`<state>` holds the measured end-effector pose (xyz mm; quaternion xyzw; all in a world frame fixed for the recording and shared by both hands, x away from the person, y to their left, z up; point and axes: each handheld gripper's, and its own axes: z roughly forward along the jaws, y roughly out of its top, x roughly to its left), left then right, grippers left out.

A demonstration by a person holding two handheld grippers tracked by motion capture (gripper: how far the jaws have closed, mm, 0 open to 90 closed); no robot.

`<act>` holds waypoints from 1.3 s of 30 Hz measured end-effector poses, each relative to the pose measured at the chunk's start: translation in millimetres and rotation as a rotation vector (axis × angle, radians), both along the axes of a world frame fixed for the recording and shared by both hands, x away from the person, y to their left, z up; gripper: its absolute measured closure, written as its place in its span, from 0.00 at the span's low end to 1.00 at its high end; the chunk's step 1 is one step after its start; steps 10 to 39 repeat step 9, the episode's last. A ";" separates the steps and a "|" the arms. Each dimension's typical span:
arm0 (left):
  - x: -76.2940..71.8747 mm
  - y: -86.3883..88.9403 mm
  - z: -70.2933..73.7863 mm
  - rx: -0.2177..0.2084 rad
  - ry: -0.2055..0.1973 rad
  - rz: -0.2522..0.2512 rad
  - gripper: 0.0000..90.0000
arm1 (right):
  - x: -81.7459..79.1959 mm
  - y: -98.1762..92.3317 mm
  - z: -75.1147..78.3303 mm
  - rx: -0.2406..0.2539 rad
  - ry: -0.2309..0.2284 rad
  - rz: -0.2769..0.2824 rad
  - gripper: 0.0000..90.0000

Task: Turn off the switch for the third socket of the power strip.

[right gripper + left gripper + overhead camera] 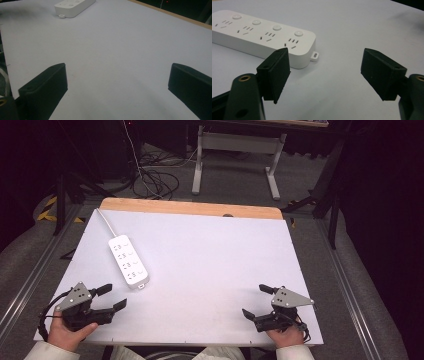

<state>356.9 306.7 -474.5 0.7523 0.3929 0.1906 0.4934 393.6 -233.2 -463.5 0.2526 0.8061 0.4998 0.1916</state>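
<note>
The power strip (pixel 128 261) was white with 4 rows of little dark slots. The table (pixel 215 270) was pale grey with a light brown wooden edge. Both grippers (pixel 110 297) (pixel 256 301) were black.

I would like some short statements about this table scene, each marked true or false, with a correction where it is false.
1. The power strip lies nearer the left tongs than the right tongs. True.
2. The left tongs are shut on the power strip. False: they are open and hold nothing.
3. The strip has four round buttons. True.
4. The right tongs are shut. False: their jaws stand wide apart.
5. A plug sits in one socket. False: all sockets are free.
</note>
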 end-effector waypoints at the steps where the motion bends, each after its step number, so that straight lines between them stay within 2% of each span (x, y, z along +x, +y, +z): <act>1: 0.1 -0.5 -0.5 -0.016 0.011 0.004 0.26 | 0.2 -0.1 -0.3 -0.001 0.000 -0.002 0.03; 3: 1.7 1.8 -0.6 -0.008 0.029 0.010 0.26 | 0.3 -0.6 -0.2 0.000 0.000 -0.010 0.03; 4: 2.0 1.7 -1.4 -0.027 0.036 0.014 0.26 | 0.4 -0.9 -0.2 -0.001 0.002 -0.015 0.03; 9: 3.0 3.2 -1.9 0.009 0.024 0.024 0.24 | 1.8 -0.1 -1.0 -0.011 0.011 -0.020 0.03; 39: 3.0 3.2 -1.9 0.009 0.024 0.024 0.24 | 1.8 -0.1 -1.0 -0.011 0.011 -0.020 0.03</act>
